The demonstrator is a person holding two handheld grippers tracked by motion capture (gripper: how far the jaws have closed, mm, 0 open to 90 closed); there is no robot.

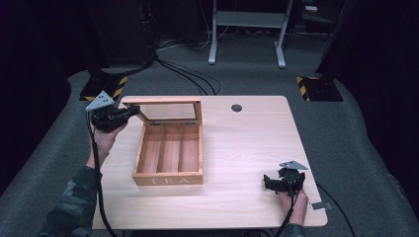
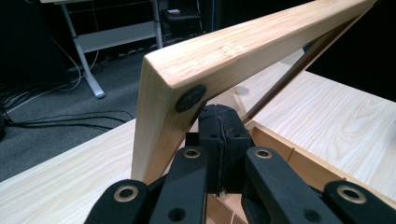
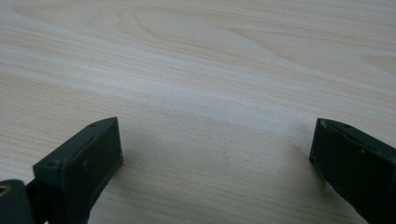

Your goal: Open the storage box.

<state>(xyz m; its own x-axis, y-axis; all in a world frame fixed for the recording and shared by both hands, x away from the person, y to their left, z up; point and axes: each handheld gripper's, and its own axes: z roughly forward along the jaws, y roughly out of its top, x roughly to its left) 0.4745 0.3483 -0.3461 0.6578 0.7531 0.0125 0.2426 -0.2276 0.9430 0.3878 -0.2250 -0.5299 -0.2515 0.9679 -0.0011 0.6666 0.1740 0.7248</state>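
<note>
The wooden tea box (image 1: 168, 155) is set near the table's (image 1: 247, 148) left edge, its lid (image 1: 165, 109) propped up. The left hand-held gripper (image 1: 132, 111), jaws pressed together, is placed under the lid's corner, seemingly to support it. The right hand-held gripper (image 1: 269, 183) is rested wide, holding nothing, near the front right corner.

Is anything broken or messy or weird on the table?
Nothing looks broken or spilled. The wooden tea box sits straight on the table, its three compartments empty. Its lid stands open, with the shut left gripper at its corner. The right gripper rests open on bare wood.
</note>
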